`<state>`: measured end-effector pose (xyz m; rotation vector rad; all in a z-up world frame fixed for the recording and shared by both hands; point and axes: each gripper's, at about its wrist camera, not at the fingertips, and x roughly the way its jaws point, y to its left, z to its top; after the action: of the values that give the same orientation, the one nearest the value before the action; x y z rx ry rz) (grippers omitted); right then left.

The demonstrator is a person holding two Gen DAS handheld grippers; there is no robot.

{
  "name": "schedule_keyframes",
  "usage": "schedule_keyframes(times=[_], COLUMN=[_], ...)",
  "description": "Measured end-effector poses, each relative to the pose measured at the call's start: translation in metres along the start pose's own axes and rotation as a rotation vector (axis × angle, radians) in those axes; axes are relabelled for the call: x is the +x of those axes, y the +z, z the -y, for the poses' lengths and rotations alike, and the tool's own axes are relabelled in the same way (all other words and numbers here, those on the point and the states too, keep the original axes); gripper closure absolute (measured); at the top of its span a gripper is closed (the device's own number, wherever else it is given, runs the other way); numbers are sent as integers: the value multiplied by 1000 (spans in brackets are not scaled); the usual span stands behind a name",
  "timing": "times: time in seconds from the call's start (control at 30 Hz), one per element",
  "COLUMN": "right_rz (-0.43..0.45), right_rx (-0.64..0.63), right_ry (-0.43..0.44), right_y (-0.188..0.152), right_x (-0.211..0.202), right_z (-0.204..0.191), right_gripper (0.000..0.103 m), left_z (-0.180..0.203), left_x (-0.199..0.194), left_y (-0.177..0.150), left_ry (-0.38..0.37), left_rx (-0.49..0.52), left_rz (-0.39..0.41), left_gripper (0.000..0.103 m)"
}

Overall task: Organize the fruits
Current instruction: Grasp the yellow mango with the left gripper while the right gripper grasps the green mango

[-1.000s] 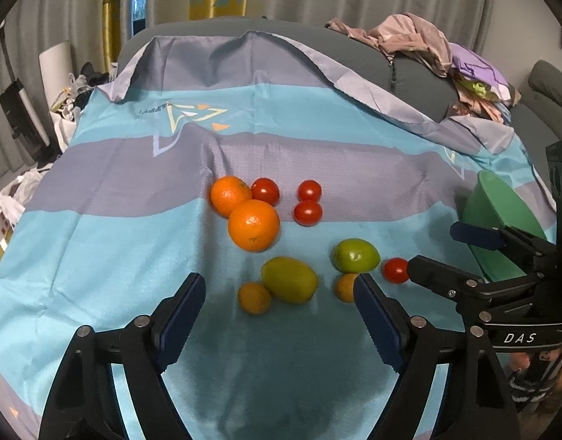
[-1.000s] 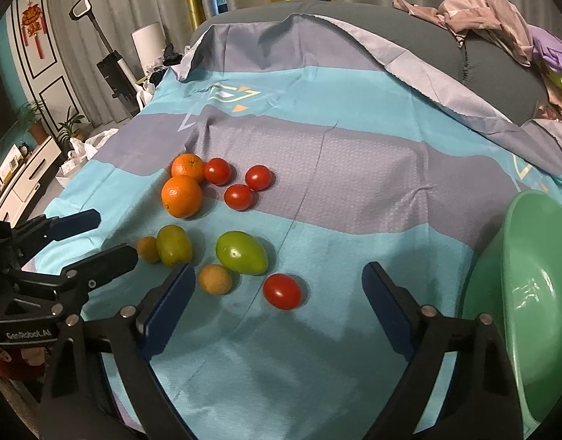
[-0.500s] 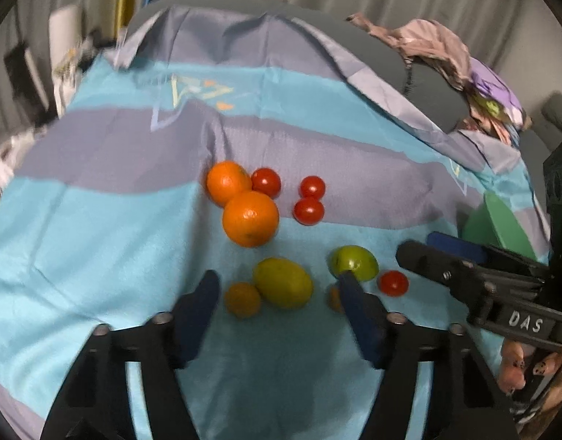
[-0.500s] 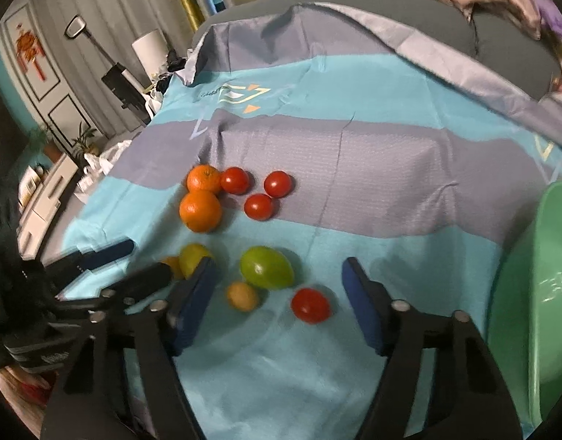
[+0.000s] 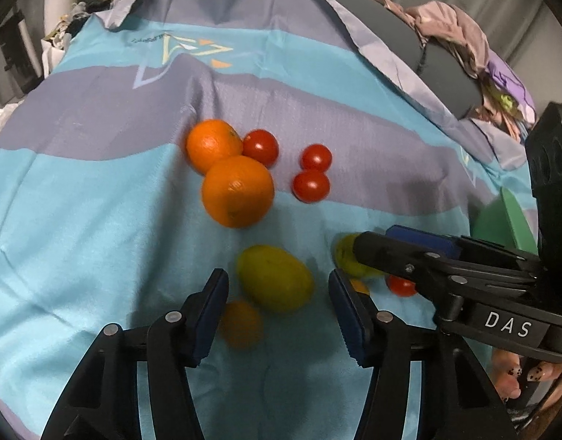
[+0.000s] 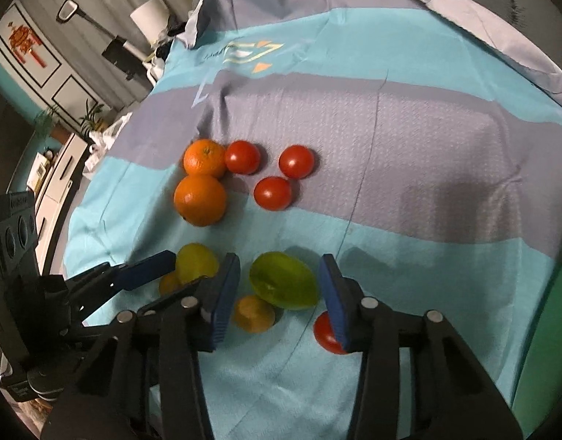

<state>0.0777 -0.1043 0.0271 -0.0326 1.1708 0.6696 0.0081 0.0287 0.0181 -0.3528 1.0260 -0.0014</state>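
Fruit lies on a blue and grey striped cloth (image 5: 79, 201). My left gripper (image 5: 277, 286) is open, its fingers on either side of a yellow-green mango (image 5: 275, 278), not touching it. My right gripper (image 6: 279, 286) is open around a green mango (image 6: 283, 284). A small orange fruit (image 5: 240, 324) lies by the left finger; another (image 6: 253, 313) lies by the right gripper's left finger. Two oranges (image 5: 237, 190) (image 5: 213, 145) and three tomatoes (image 5: 261, 146) (image 5: 316, 157) (image 5: 310, 185) lie farther off. A fourth tomato (image 6: 327, 333) is partly behind the right finger.
A green bowl (image 6: 552, 330) stands at the right edge of the cloth, also showing in the left wrist view (image 5: 501, 220). A grey sofa back (image 5: 446, 69) with a heap of clothes (image 5: 464, 33) rises behind. Furniture and a white lamp (image 6: 149, 18) stand at the far left.
Both grippers have moved forward and down toward the fruit and narrowed. The left now brackets the yellow-green mango, the right the green mango. No fruit has moved.
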Motion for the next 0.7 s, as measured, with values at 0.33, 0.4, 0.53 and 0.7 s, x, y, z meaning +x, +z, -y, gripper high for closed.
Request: schedule_keyframes(times=[0.33,0.4,0.53,0.7], right_rz=[-30,-13,4,29], right_rx=[-15,-29,-25,-3], right_ry=[-36,-42,-50,-47], right_y=[-4,-6,-7,-8], right_x=[20,21,20,13], right_z=[-4,-5,-6,-5], right_gripper=[61,61,61,61], left_z=[6,7,8,10], left_x=[11,12,10,0], left_y=[-5,-6,-7,-8], left_ry=[73,80,86,56], left_rx=[59,71,83,91], left_rz=[11,17,24,47], left_gripper=[58,59,59,59])
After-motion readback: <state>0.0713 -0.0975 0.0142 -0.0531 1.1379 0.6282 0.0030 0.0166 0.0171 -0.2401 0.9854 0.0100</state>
